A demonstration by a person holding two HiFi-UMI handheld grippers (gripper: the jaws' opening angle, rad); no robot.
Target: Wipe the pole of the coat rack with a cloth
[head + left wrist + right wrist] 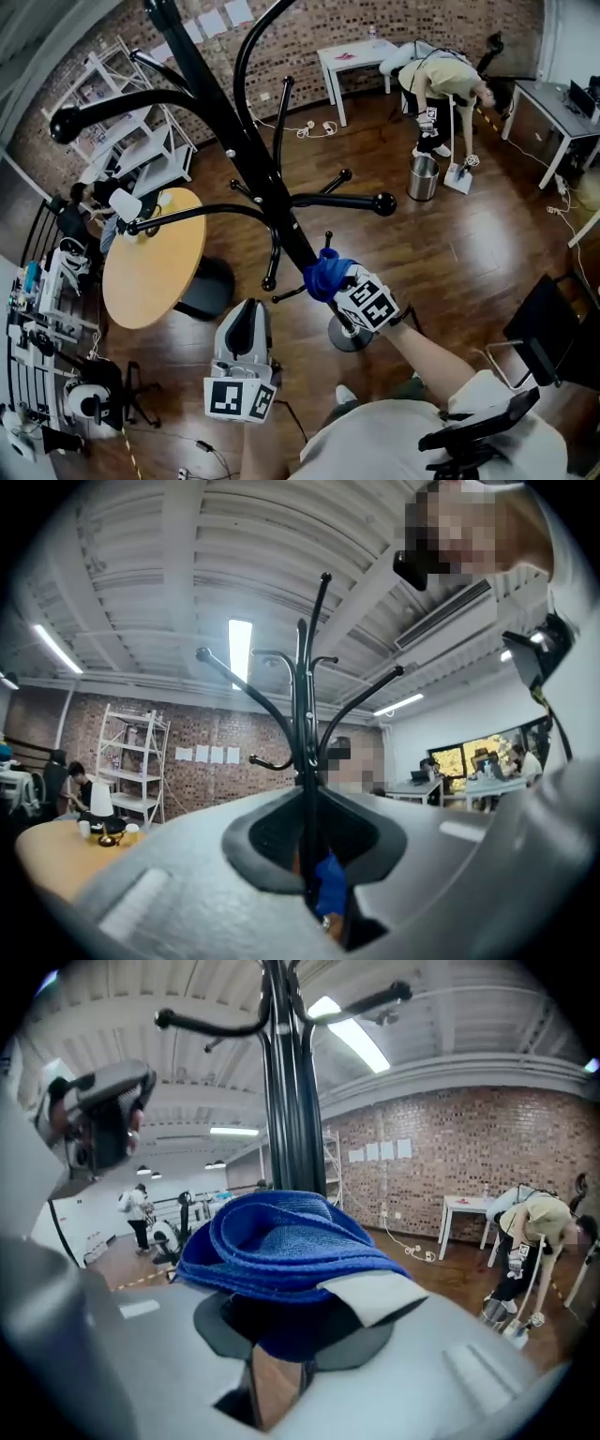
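Note:
A black coat rack rises through the head view; its pole [246, 142] runs from the upper left down to a round base [351, 336]. My right gripper [335, 284] is shut on a folded blue cloth [323, 273], which is pressed against the lower pole. The right gripper view has the cloth [279, 1246] bunched over the jaws, with the pole [289, 1119] right behind it. My left gripper [246, 317] hovers left of the pole, apart from it, shut and holding nothing. Its own view looks up at the pole [305, 726], and a patch of blue cloth [330, 883] shows low in the slit.
A round wooden table [155, 267] stands to the left of the rack. Curved hook arms [342, 201] stick out around the pole. A person bends over near a metal bin [423, 178] at the back right. White shelves [141, 127] and a black chair [555, 328] stand nearby.

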